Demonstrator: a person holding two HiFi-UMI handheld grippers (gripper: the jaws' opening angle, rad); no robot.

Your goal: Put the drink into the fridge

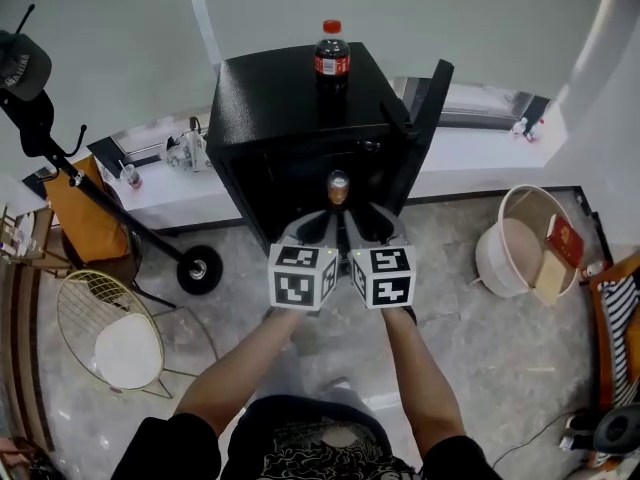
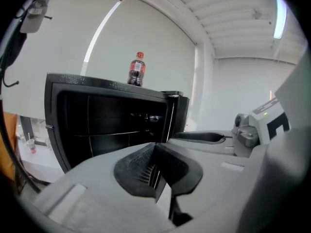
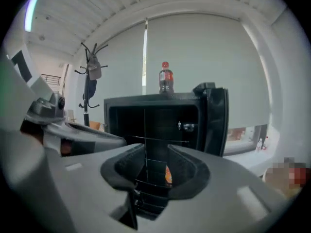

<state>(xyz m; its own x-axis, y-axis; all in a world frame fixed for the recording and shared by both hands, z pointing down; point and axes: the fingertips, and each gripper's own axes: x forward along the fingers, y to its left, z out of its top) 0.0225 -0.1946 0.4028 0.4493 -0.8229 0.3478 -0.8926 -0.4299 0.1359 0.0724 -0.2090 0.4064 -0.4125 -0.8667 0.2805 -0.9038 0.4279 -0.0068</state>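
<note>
Upright atop fridge [image 1: 285, 98], red-capped, red-labelled dark cola bottle [image 1: 332, 54], left gripper [image 2: 154, 169] jaws closed, right gripper [image 3: 155, 169] jaws apart.

1. Coat stand [image 1: 75, 176]: black pole, tilted in my head view; a dark cap [image 1: 20, 63] hangs at its top.
2. Wire chair [image 1: 75, 288]: just below the coat stand's base; white cushion [image 1: 128, 350] on the seat.
3. White basin [image 1: 490, 253]: well right of the coat stand; holds a red box [image 1: 565, 240].

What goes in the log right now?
fridge door open | cola bottle on top | left gripper shut | right gripper open
</note>
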